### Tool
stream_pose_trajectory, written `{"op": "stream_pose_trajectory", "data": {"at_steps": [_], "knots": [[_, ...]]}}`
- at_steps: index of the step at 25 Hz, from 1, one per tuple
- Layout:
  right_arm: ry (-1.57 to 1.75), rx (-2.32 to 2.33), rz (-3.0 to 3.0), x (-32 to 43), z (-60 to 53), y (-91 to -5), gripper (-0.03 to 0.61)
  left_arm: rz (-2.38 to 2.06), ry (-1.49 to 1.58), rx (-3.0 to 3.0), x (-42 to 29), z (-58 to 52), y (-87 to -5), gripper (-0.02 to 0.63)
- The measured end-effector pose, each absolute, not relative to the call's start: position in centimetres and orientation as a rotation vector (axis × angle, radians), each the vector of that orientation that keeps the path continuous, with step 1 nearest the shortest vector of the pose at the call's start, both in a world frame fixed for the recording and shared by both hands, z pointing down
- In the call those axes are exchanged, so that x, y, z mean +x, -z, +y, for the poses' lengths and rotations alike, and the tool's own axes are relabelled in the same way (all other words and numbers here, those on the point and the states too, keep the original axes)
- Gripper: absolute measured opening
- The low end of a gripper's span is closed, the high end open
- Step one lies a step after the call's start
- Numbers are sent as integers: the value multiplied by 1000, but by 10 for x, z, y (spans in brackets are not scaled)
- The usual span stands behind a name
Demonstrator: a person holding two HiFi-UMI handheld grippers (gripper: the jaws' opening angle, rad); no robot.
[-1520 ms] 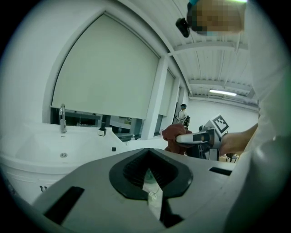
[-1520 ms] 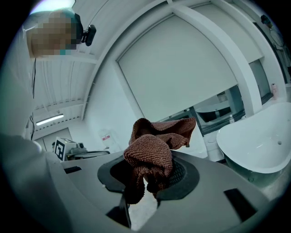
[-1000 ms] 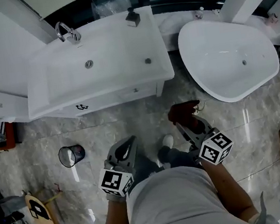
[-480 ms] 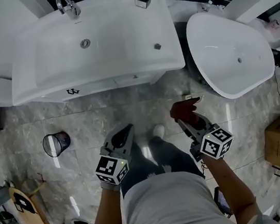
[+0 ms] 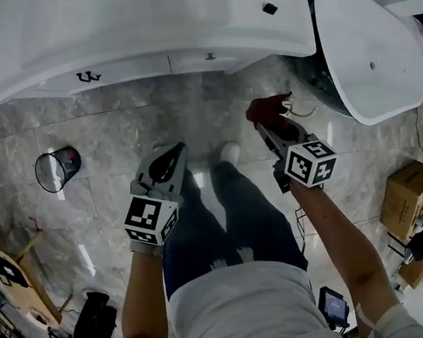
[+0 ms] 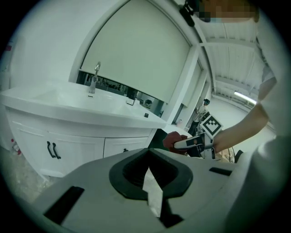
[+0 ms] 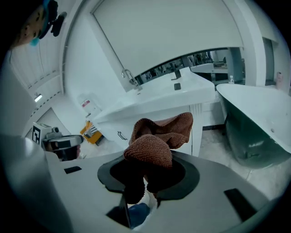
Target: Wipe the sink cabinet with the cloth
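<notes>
The white sink cabinet (image 5: 141,66) with its basin top fills the upper edge of the head view; its doors carry dark handles (image 5: 88,76). My right gripper (image 5: 269,122) is shut on a bunched brown cloth (image 5: 268,108), held above the floor a short way in front of the cabinet's right end. In the right gripper view the cloth (image 7: 157,136) bulges out of the jaws, with the cabinet (image 7: 154,113) behind it. My left gripper (image 5: 169,159) is shut with nothing in it, level with the right one and facing the cabinet doors (image 6: 77,145).
A white bathtub (image 5: 370,46) stands close to the right of the cabinet. A wire waste bin (image 5: 55,169) sits on the marble floor at the left. Cardboard boxes (image 5: 409,201) are at the right. A faucet (image 6: 94,77) rises at the basin's back.
The person has stepped toward the cabinet, which has slid to the top of the head view. Both grippers are nearer to it, and the cloth stays in the right one.
</notes>
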State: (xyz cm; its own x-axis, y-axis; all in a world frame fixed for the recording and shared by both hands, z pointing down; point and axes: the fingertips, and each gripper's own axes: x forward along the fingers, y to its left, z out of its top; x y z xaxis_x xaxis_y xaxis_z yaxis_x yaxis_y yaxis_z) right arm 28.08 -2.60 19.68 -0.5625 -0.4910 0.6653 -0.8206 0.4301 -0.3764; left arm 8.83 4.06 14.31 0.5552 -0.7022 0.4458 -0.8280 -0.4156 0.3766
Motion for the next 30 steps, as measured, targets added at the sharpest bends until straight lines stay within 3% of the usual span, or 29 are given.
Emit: {"op": "stream_pose_trajectory", "data": {"at_steps": [18,30], "knots": [[-925,1127,-2073,292,-116,-420,140,-1407,-239,2021,70,50,-296,11],[-870,1199,-1990,313,-189,-498,140,-1442,-156,1913,99,53,-376,11]]}}
